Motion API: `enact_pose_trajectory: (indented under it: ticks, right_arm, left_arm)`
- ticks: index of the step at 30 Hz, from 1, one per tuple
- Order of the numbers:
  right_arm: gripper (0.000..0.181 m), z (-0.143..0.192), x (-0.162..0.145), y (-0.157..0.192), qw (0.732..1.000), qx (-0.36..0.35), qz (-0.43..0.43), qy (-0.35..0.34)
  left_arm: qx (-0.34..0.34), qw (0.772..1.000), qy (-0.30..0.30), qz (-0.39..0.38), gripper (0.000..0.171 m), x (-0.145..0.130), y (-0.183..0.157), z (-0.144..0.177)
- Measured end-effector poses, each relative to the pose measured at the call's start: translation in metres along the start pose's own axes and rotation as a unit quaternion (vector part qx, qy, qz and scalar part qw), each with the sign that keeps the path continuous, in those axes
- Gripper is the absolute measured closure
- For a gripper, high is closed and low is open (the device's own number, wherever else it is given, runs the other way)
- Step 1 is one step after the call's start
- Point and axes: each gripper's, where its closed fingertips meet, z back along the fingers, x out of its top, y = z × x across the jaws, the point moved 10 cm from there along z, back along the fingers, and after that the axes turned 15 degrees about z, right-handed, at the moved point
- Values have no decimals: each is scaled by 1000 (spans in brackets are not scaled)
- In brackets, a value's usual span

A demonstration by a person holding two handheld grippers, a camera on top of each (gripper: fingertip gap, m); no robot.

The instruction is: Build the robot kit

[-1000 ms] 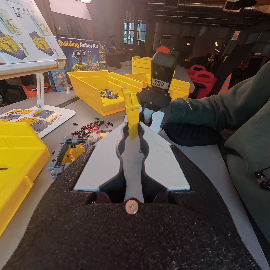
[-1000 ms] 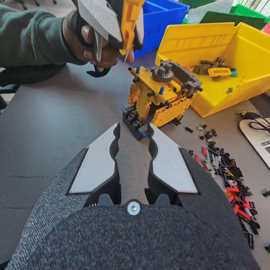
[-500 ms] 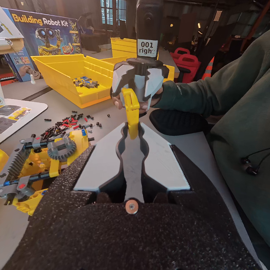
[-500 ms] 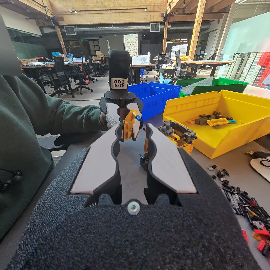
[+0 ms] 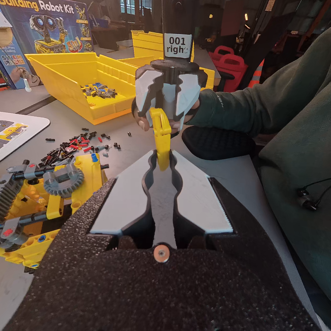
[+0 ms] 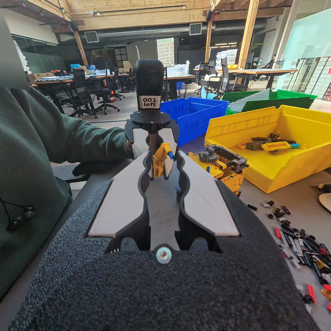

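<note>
Left gripper (image 5: 162, 157) clamps the yellow plastic brick-built arm piece (image 5: 162, 141); right gripper (image 6: 163, 159) gapes just beside it, so a bump could dislodge it.

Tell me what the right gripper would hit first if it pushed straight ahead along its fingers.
Probably the yellow piece with a blue pin, clamped in the left gripper. It sits dead ahead of the open right gripper, seemingly just past the fingertips, though depth is unclear.

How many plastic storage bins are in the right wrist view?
3. A yellow bin at right holding parts, a green bin behind it, a blue bin farther left. More may lie outside the frame.
</note>
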Motion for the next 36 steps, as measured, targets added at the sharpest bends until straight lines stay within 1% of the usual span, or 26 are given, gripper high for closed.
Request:
enact_pose_trajectory:
  ticks: [3, 6, 12, 21, 27, 32, 36]
  right_arm:
    - [153, -5, -4, 3, 1000, 10, 0, 13]
    - [156, -8, -8, 3, 999, 10, -6, 31]
    - [158, -8, -11, 2, 999, 19, -18, 28]
    - [158, -7, -12, 0, 999, 6, -19, 29]
    - [158, -8, -14, 0, 999, -6, -16, 38]
    - [156, -11, -15, -2, 997, -57, -29, 50]
    - [153, -14, -13, 0, 992, -99, -44, 68]
  left_arm:
    - [2, 1000, 8, -3, 159, -2, 0, -2]
    - [8, 1000, 14, -4, 159, -3, 0, -4]
    - [3, 1000, 20, 5, 158, -5, 1, -5]
    - [43, 998, 20, -33, 158, -4, 2, -2]
    - [54, 997, 32, -34, 159, -6, 3, -5]
    - [81, 996, 18, -30, 160, -6, 8, -3]
    - [103, 994, 13, -43, 160, -6, 10, -2]
